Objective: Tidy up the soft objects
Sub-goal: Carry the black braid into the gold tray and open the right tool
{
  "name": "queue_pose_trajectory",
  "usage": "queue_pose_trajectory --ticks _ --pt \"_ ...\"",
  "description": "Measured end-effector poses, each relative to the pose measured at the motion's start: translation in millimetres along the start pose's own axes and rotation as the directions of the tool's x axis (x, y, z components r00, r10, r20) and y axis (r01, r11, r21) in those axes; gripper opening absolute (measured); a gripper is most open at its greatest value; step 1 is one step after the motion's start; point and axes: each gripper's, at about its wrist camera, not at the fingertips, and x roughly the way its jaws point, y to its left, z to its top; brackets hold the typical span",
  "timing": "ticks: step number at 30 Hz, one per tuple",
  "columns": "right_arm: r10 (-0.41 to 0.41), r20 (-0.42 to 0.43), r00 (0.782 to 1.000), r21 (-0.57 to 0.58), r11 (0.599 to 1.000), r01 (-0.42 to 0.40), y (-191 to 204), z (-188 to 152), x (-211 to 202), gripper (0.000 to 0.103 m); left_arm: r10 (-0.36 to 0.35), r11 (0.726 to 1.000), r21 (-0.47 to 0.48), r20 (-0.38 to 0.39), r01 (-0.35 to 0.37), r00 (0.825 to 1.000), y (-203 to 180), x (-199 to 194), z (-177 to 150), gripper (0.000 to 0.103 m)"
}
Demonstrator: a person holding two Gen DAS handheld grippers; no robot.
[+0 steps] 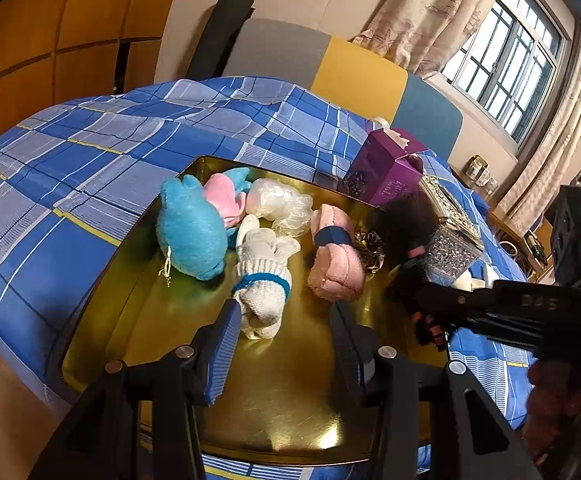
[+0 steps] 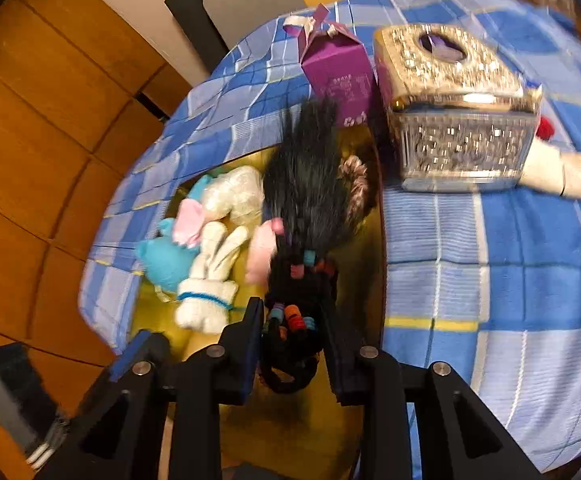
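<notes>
Your right gripper (image 2: 292, 340) clamps the black furry hair-tie bundle (image 2: 304, 196) above the nearly filled gold metal tray (image 1: 274, 408); your left gripper (image 1: 286, 344) gapes empty.

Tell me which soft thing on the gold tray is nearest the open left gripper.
The white knitted glove with the blue cuff band: its end lies just beside the left gripper's left finger, while the blue plush and pink plush lie farther back.

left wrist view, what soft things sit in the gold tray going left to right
blue plush → white knit glove with blue band → pink plush with dark band → black furry toy, held by the right claw at the tray's right edge
</notes>
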Motion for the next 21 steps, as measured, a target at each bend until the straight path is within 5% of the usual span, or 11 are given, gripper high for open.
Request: queue_pose_trajectory --ticks 21 --pt "-0.048 0.115 0.992 -0.108 0.992 0.061 -5 -3 -40 0.059 -0.056 0.998 0.017 -0.031 0.057 0.998 -11 1 -7 0.047"
